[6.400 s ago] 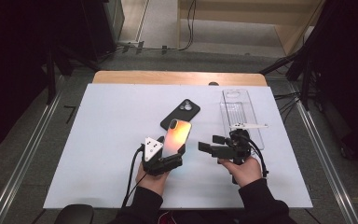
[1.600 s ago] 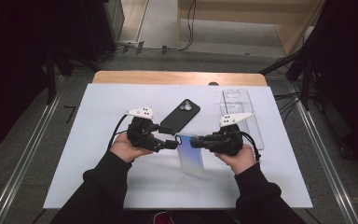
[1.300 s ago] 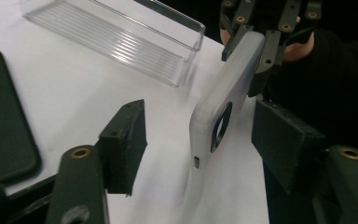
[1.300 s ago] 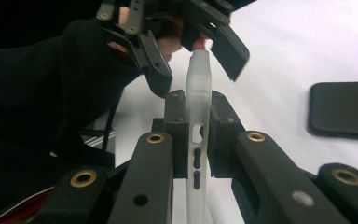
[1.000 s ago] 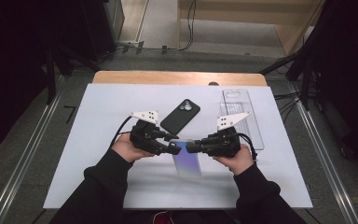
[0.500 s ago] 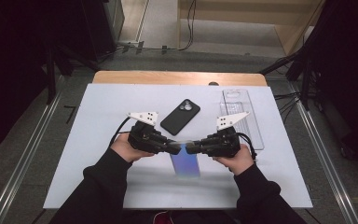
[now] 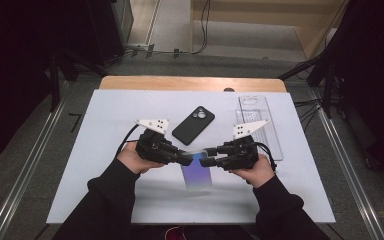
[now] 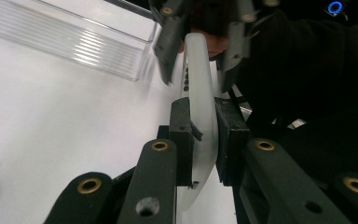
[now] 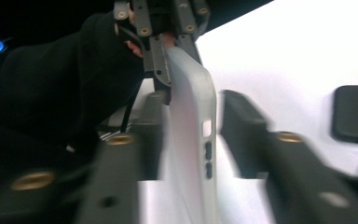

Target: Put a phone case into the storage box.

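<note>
A translucent phone case [image 7: 198, 176] with a bluish sheen hangs edge-up over the white table [image 7: 105, 150], between both hands. My left gripper [image 7: 187, 159] is shut on it. In the left gripper view the pads [image 8: 182, 135] press both faces of the case [image 8: 198, 84], the jaws having just been closing. My right gripper [image 7: 205, 159] faces it from the right. Its jaws have just been opening and stand apart, either side of the case [image 9: 189, 116], with a gap at the right finger [image 9: 242, 135]. A black phone [image 7: 193, 124] lies flat behind the hands.
A clear plastic tray [image 7: 257, 125] lies at the right rear of the table, just behind my right hand. The table's wooden far edge [image 7: 190, 83] runs behind it. Metal rails [image 7: 30, 165] flank the table on the floor.
Six seconds ago the left gripper alone held the case up; now both grippers meet at its top edge. Over the last second the hands drew slightly closer and the case hangs lower.
</note>
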`<state>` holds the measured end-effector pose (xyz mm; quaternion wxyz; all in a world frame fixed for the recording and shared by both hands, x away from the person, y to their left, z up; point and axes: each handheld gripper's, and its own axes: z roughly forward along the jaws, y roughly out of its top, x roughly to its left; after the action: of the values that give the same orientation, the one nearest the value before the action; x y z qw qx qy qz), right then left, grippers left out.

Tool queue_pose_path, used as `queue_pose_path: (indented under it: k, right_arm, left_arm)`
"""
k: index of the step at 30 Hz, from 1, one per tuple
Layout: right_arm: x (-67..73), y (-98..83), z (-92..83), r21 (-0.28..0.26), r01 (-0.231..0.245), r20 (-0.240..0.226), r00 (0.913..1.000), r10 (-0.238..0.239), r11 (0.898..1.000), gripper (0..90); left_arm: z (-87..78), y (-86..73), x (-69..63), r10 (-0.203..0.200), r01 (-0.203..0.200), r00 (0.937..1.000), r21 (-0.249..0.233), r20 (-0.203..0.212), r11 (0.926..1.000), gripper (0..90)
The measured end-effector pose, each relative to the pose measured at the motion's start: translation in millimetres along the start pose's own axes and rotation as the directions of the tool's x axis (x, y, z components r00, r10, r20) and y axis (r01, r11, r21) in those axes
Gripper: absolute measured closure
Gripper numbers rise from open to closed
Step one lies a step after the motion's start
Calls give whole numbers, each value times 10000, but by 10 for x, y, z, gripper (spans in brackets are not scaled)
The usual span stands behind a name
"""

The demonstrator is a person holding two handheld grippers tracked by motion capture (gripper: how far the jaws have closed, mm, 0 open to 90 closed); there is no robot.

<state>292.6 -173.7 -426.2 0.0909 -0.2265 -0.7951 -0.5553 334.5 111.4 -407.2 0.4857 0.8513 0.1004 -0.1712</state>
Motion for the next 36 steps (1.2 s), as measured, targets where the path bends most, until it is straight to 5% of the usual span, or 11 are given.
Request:
queue_pose_path:
  k: [8,11,15,22,25,28,34,36]
  right_arm:
    - [-13,-13,-50,-676,260,1080,9940,-186,9974,249]
    - [-8,-14,-40,-604,263,1453,9892,-173,9978,221]
    - [-1,-25,6,-292,170,2215,9751,-102,9994,0]
    - [48,-24,44,-211,111,3217,9468,-37,9997,0]
    - [62,-20,54,-353,20,3284,9445,98,9994,0]
    - [89,-13,82,-350,-113,3658,9304,233,9993,0]
    - [120,-32,145,-641,-254,4058,9126,493,9976,0]
    - [136,-33,164,-777,-247,4189,9063,551,9967,0]
  left_arm:
    - [-72,40,-29,-312,318,9962,66,-819,9995,801]
    - [-92,59,-39,-553,563,9920,58,-1135,9984,801]
    - [-96,76,-53,-841,860,9850,59,-1510,9963,801]
    - [-124,130,-109,-1311,1218,9551,-513,-2656,9912,801]
    - [-121,148,-120,-1606,1499,9398,-585,-3016,9870,801]
    - [-103,169,-152,-1754,1650,9130,-597,-3683,9845,801]
    - [-47,207,-195,-2203,2092,8888,-721,-4019,9752,801]
    - [-24,219,-210,-2430,2273,8761,-878,-4164,9699,800]
